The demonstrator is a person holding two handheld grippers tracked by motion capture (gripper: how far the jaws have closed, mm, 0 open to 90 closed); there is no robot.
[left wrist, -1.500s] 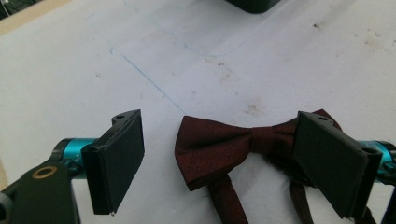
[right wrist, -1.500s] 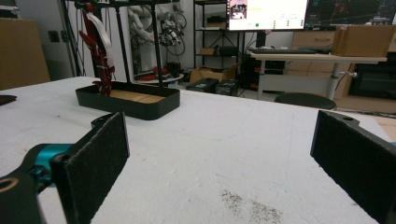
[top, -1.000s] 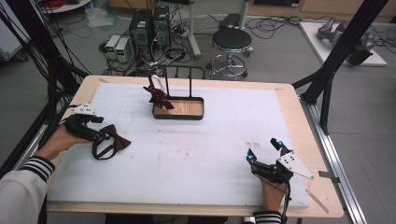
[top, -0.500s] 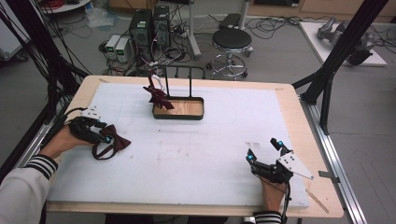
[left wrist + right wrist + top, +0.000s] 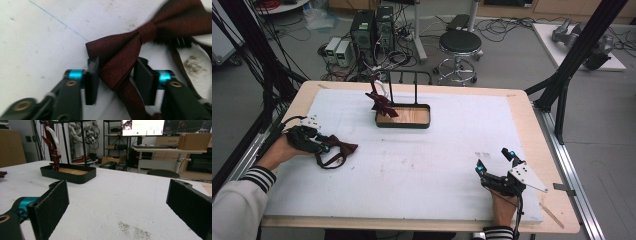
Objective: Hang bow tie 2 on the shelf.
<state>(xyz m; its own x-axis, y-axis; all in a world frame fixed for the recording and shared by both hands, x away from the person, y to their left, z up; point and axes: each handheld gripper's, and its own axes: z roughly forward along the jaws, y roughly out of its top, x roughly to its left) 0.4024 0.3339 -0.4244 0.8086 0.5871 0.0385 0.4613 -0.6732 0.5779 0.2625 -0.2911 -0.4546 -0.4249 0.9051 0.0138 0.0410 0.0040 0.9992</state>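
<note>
Left hand-held gripper [image 5: 116, 83]; jaws closing around bow tie [image 5: 140, 42]; one wing between pads, right pad apart

Your right gripper [image 5: 117, 205] looks level across the white table [image 5: 130, 195], and its two black jaws stand wide apart with nothing between them. The left pad [image 5: 51, 207] is near you, with a teal part behind it; the right pad [image 5: 190, 206] is at the right edge. Far ahead on the left, you see a black tray [image 5: 68, 176] with a wooden bottom. A thin black stand [image 5: 82, 143] rises from it, and dark red ties [image 5: 51, 146] hang there, down to the tray. On the table near you there is a dark stain [image 5: 133, 230]. Behind the table you see a monitor [image 5: 142, 126] and a desk [image 5: 170, 151].
</note>
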